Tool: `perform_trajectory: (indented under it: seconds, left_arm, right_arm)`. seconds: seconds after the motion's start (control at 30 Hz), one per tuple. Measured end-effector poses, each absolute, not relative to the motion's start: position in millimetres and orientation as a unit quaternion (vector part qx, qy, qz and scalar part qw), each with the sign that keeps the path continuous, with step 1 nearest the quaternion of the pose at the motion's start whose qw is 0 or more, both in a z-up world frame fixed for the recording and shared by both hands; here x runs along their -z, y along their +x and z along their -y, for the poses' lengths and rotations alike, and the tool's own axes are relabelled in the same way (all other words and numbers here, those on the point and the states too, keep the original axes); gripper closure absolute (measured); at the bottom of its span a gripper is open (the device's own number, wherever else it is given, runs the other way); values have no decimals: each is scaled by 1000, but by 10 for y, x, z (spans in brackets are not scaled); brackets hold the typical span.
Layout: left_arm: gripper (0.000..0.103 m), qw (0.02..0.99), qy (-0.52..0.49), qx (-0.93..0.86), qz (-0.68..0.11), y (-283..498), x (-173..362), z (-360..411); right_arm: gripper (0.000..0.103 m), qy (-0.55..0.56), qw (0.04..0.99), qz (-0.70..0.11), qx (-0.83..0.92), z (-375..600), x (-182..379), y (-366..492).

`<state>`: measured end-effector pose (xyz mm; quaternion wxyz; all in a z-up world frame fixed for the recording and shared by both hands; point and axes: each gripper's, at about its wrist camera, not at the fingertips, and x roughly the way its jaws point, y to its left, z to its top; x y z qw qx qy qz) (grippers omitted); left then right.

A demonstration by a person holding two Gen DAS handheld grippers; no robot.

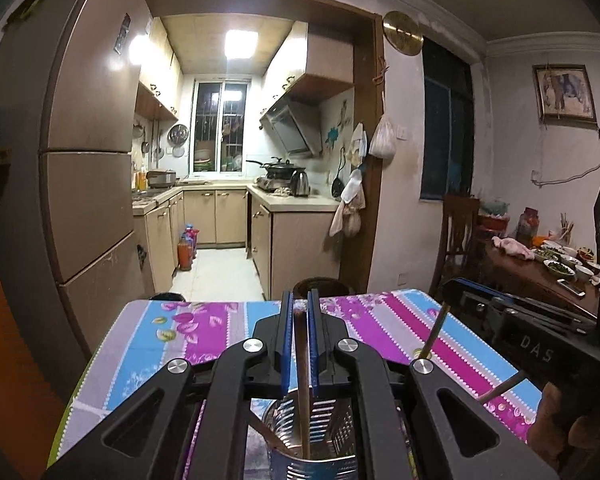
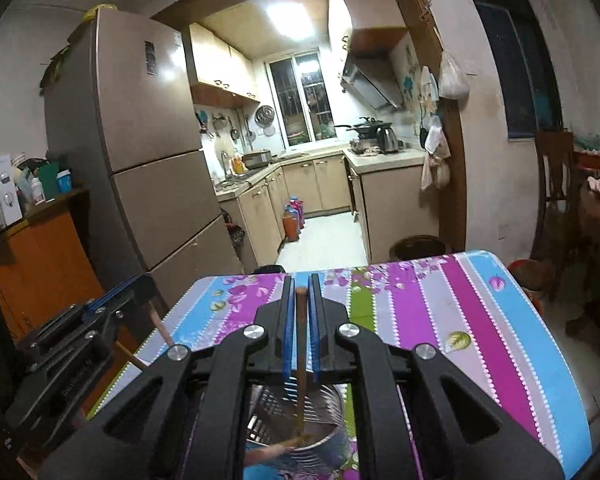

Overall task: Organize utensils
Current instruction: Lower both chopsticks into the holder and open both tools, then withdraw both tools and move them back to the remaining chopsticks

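My left gripper (image 1: 300, 300) is shut on a brown wooden chopstick (image 1: 302, 364) that stands upright between the blue pads. Its lower end reaches into a metal utensil holder (image 1: 328, 440) directly below, on the striped floral tablecloth (image 1: 384, 320). My right gripper (image 2: 301, 282) is likewise shut on a chopstick (image 2: 301, 344), whose lower end dips into the same perforated holder (image 2: 328, 416). Each gripper shows in the other's view: the right gripper (image 1: 452, 286) at the right edge, the left gripper (image 2: 142, 286) at the left, both gripping thin sticks. More sticks lean in the holder.
The cloth-covered table (image 2: 480, 320) ends just ahead. Past it are a dark bin (image 1: 320, 286), a tall fridge (image 1: 88, 160) on the left and the kitchen doorway. A dining table (image 1: 540, 276) with bowls and a chair (image 1: 458, 232) stand at the right, an orange cabinet (image 2: 44, 264) at the left.
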<state>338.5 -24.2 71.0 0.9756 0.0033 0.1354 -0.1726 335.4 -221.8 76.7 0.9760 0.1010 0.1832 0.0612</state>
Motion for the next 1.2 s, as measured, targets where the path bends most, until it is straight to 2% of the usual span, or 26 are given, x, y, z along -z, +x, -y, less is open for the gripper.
perform_trajectory:
  seconds: [0.1,0.23,0.3,0.4,0.6,0.7,0.83,1.0,1.17,1.2]
  left_arm:
    - [95,978,-3,169,-121,3284,-825,186]
    - [92,983,-30,165,-71,2947,-1205,-64]
    - [77,988,-40,147,-33,2603,-1399,-301]
    - [70,991,-29,131,6,2104,-1485,-568]
    - [61,993,41,113,-8,1168,-1180,-916]
    - [53,992,67,96,-39,815,-874,-1019]
    - [50,986,84,108,-93,374,-387,-1038]
    - [50,974,107,126,-153,41,148,-868]
    - [50,956,73,168,-229,-90,593,-685]
    - [52,954,82,165,-236,-106,671,-627]
  right_arm:
    - [89,103,979,-171,-47,2306,-883,3278]
    - [82,93,989,-114,-27,2587,-1222,2872]
    - [81,81,992,-93,-11,2737,-1325,2624]
    - [71,63,996,-69,8,3066,-1398,2123]
    - [50,12,996,-63,64,3559,-1143,998]
    - [37,-1,993,-80,92,3672,-862,423]
    - [21,-15,986,-104,126,3653,-496,-23]
    - [20,-20,978,-151,140,3463,-82,-274]
    - [21,-7,977,-193,87,3213,326,-386]
    - [27,-1,976,-207,68,3146,432,-373]
